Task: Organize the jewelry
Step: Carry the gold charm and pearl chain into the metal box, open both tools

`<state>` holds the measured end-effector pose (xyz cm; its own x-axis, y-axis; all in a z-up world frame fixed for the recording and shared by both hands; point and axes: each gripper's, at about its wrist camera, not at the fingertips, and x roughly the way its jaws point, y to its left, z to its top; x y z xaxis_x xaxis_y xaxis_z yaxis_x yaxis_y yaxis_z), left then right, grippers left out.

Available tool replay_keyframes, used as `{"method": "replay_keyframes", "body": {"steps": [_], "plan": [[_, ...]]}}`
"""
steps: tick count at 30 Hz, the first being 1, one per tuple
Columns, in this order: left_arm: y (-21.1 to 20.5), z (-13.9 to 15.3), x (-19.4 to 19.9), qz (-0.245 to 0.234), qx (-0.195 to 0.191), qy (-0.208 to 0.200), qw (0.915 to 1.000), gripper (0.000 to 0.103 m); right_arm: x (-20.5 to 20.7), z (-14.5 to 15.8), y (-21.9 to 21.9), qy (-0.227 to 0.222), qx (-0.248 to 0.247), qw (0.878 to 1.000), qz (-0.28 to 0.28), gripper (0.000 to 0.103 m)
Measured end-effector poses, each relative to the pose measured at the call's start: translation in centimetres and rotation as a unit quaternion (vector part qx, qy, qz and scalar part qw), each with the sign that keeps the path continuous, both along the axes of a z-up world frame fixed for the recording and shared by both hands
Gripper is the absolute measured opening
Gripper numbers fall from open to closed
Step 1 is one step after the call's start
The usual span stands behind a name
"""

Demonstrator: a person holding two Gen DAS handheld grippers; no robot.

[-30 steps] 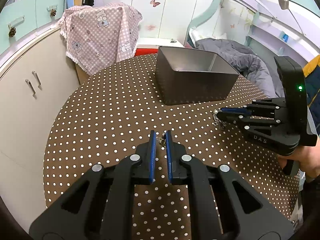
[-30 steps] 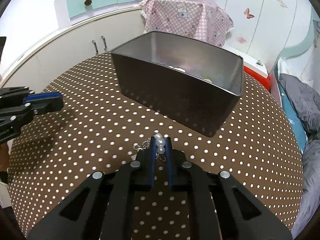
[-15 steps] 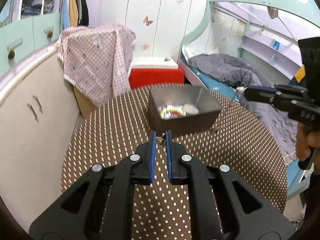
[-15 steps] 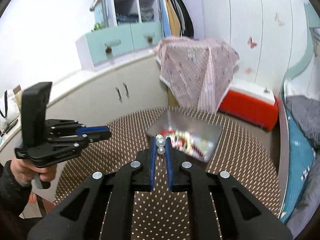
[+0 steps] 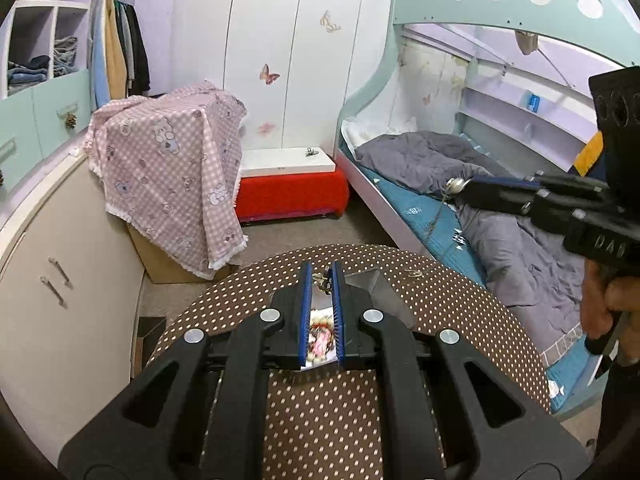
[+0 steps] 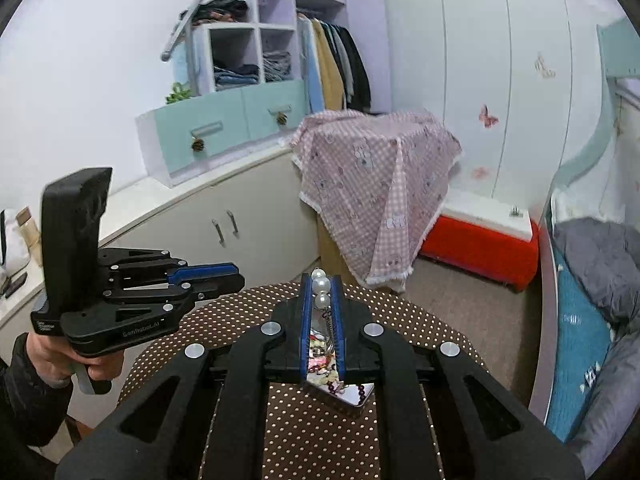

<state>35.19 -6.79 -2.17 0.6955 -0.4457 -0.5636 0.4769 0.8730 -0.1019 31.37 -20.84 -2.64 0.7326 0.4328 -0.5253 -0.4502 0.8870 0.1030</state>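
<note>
Both grippers up higher vs 1 s ago, table point(image 5: 224, 304) now far below. Left gripper point(image 5: 320, 276), low center of frame, clamped on a small metal charm point(image 5: 325, 280). Right gripper point(image 6: 320, 284) pinching pearl strand point(image 6: 321, 286), chain dangling twd the metal box point(image 6: 356, 394) w/ jewelry, bottom center.

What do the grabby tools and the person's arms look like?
Both tools, left and right, are black plastic with blue pads, round silver screws and pale lettering on the side. The left hand comes out of a dark sleeve. No cables show.
</note>
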Motion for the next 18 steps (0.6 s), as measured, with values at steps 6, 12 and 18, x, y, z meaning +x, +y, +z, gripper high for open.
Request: {"method": "replay_keyframes", "body": {"steps": [6,12,18], "plan": [[-1.7,-2.1,3.2,0.011,0.016,0.037,0.9991,0.011,3.9,-4.2,-0.4,0.067,0.008,0.997,-0.023,0.009],[0.1,-2.4,3.5,0.063,-0.006,0.029,0.9976,0.097,3.9,-5.5,-2.3,0.069,0.038,0.993,-0.083,0.096],[2.0,-1.8,1.6,0.108,0.004,0.015,0.994,0.097,2.0,-4.6,-3.1,0.061,0.041,0.991,-0.115,0.096]]}}
